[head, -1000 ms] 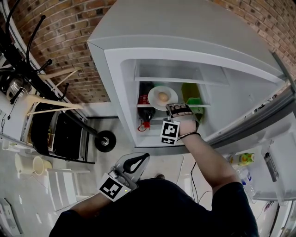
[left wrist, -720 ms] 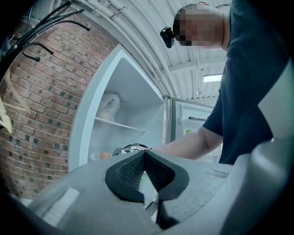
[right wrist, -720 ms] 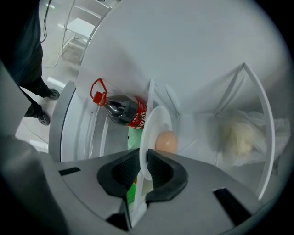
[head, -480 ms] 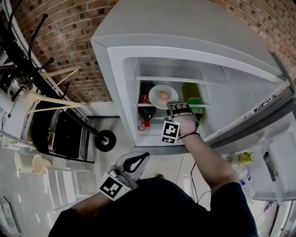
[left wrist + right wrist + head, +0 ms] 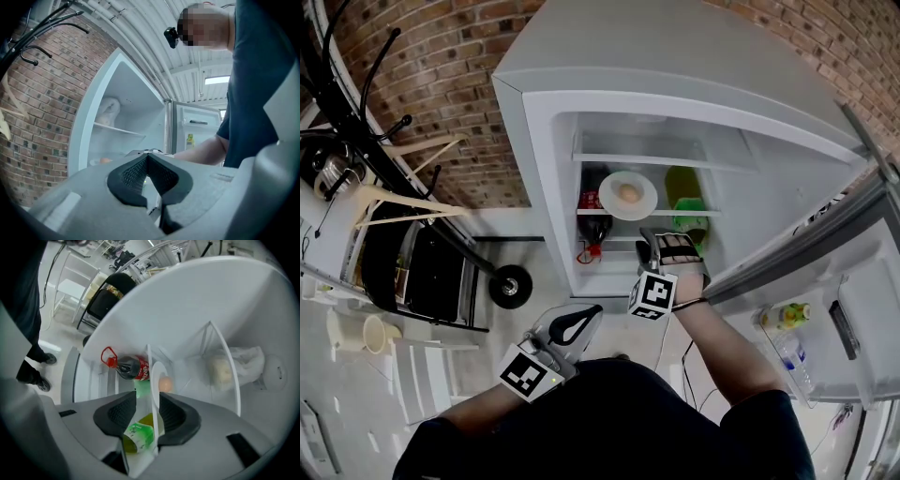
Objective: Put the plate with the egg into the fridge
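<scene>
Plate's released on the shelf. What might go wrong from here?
1. The right tongs, jaws just opened with nothing gripped, sit close to the plate, which looks near the front edge of the shelf; a careless pull-back may nudge it off.
2. The egg lies loose and may roll.

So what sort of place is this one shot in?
Probably a workshop or lab space with a kitchen corner rather than a home. An open fridge stands against a bare brick wall, and the left gripper view shows a corrugated, industrial-looking ceiling.
</scene>
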`<state>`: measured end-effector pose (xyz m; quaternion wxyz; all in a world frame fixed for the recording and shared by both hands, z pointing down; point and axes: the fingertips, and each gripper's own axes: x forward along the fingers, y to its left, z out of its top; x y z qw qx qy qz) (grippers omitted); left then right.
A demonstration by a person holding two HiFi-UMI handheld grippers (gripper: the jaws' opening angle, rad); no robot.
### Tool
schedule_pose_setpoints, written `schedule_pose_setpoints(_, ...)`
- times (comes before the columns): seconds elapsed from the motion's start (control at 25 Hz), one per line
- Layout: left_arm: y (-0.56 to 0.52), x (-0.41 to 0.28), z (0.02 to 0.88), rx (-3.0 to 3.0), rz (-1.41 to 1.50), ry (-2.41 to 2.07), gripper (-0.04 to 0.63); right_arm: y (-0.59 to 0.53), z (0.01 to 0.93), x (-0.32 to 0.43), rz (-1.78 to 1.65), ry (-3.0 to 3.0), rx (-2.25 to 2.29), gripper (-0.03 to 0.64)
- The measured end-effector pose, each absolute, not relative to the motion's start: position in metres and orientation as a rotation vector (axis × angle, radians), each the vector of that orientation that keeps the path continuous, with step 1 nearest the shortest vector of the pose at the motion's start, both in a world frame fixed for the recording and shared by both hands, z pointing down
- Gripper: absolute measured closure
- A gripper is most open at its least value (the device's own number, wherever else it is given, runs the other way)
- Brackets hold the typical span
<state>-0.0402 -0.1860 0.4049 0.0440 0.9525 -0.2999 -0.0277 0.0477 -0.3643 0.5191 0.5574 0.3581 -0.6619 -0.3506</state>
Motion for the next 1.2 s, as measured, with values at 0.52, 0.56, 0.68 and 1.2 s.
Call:
schedule_pose_setpoints(0.52, -0.186, -0.034, 0.404, 2.93, -0.079, -0.868, 0.592, -0.269, 0.469, 0.012, -0.581, -1.998, 0.982, 0.466)
schedule_pose_setpoints(0.56, -0.186, -0.034, 0.403, 2.932, -0.08, -0.867, 0.592, -0.263, 0.467, 0.01, -0.55, -2.037, 0.987, 0.468)
schedule_pose_setpoints(0.68, -0.184, -0.033, 0.402, 2.938, -0.079, -0.863, 0.592, -0.244, 0.461, 0.003, -0.4, -2.19, 1.006, 0.499)
schedule_pose_setpoints(1.2, -0.175, -0.029, 0.398, 2.962, -0.072, -0.835, 0.592, -0.205, 0.426, -0.005, 0.197, -2.726, 1.042, 0.606)
